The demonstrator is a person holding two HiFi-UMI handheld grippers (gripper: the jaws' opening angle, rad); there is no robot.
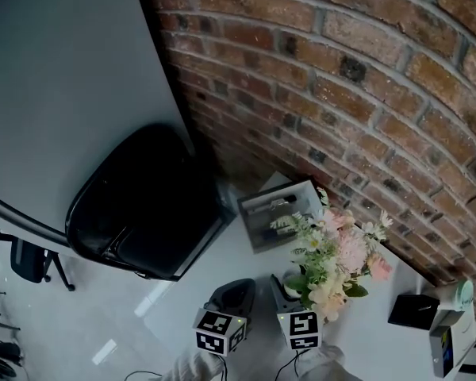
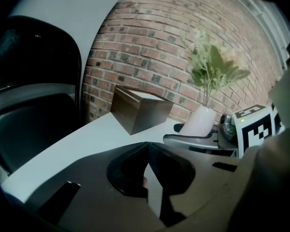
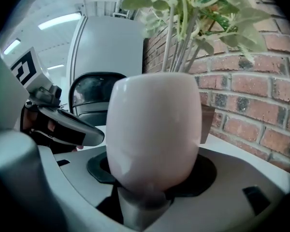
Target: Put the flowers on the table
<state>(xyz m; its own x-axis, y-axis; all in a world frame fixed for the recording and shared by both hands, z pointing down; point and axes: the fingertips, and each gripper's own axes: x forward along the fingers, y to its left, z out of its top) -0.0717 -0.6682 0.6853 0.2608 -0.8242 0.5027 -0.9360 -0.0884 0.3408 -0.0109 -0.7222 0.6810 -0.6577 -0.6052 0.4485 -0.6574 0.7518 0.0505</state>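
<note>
A white vase [image 3: 154,124] with pink and white flowers [image 1: 339,254] and green stems [image 3: 183,33] fills the right gripper view. My right gripper [image 3: 152,180] is shut on the vase's narrow base. From the head view, the right gripper [image 1: 289,288] sits just under the bouquet, above the white table [image 1: 182,308]. In the left gripper view the vase [image 2: 198,122] and flowers [image 2: 212,69] stand to the right. My left gripper [image 2: 147,146] is shut with nothing in it, its jaws meeting at the tips. The left gripper [image 1: 234,292] lies beside the right one.
A brown box [image 2: 140,110] stands on the table against the brick wall [image 1: 365,94]; seen from above it is open [image 1: 279,213]. A black chair [image 1: 143,205] is at the table's left edge. A black box [image 1: 413,310] and a white device [image 1: 452,332] sit at the right.
</note>
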